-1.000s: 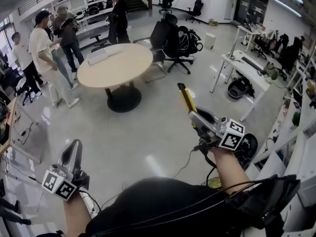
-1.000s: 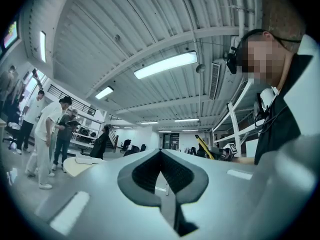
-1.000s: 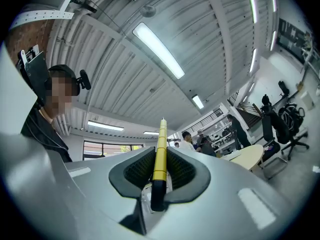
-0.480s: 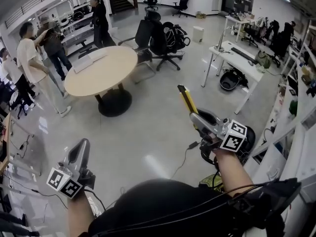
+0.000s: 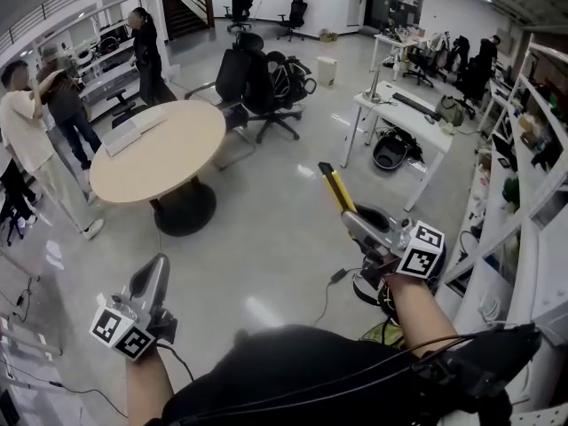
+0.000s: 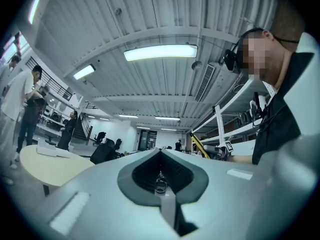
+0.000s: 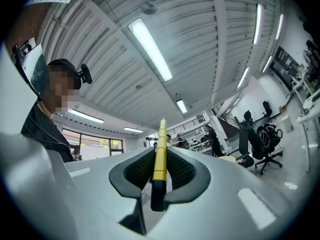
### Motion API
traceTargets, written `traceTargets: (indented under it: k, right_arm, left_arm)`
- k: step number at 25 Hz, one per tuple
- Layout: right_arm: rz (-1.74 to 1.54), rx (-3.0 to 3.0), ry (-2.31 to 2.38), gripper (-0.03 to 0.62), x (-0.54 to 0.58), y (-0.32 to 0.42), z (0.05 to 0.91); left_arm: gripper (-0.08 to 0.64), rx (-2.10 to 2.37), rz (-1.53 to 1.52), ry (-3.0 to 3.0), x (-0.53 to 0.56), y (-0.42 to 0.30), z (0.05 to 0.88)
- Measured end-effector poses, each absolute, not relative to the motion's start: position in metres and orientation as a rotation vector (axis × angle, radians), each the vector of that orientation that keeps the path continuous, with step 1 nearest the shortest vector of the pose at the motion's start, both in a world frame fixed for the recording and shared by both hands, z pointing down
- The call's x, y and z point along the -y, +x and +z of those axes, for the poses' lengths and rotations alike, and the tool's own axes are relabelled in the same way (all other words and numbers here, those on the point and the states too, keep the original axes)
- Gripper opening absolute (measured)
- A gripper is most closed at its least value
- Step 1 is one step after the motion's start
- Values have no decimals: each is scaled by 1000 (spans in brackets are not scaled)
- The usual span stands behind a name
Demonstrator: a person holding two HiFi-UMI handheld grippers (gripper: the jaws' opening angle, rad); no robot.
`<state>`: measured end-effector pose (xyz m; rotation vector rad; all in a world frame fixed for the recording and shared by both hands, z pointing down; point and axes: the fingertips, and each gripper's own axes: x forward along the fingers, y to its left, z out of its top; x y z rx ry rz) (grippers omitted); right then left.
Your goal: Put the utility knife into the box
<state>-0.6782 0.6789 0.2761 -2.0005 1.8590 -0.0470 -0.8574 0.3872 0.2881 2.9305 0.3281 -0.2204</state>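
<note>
Right gripper (image 5: 350, 217): raised ahead of the person, over the glossy grey floor (image 5: 266, 229); its jaws are clamped on the knife's dark lower end.
Yellow-and-black segmented utility knife (image 7: 159, 156): held lengthwise between the right gripper's ribbed pads (image 7: 181, 171), its yellow body sticking out past the jaw tips and tilted upward, in the head view (image 5: 336, 187) too.
Left gripper (image 6: 161, 163): low at the person's left (image 5: 153, 272), jaws together with nothing between them.
Round beige table (image 5: 155, 153): well ahead on the left, with people standing (image 5: 27, 140) beside it.
White desk (image 5: 399, 118): ahead on the right, beyond the knife tip.
Black office chairs (image 5: 257, 78): between table and desk.
</note>
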Motion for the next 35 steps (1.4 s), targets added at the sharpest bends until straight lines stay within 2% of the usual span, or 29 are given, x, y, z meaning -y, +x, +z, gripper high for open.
traceTargets:
  k: [10, 16, 26, 35]
  right_arm:
    - [25, -1789, -2049, 89, -531, -623, 250]
    - [-14, -1742, -2081, 89, -486, -577, 267]
    - [-24, -1712, -2047, 89, -507, -447, 277]
    - [9, -1842, -1993, 87, -551, -303, 247]
  left_arm:
    - [-6, -412, -241, 2973, -229, -787, 276]
    - [-6, -456, -216, 2958, -181, -736, 288]
    - [-6, -425, -167, 2979, -194, -617, 288]
    - [-6, -363, -230, 2974, -270, -472, 263]
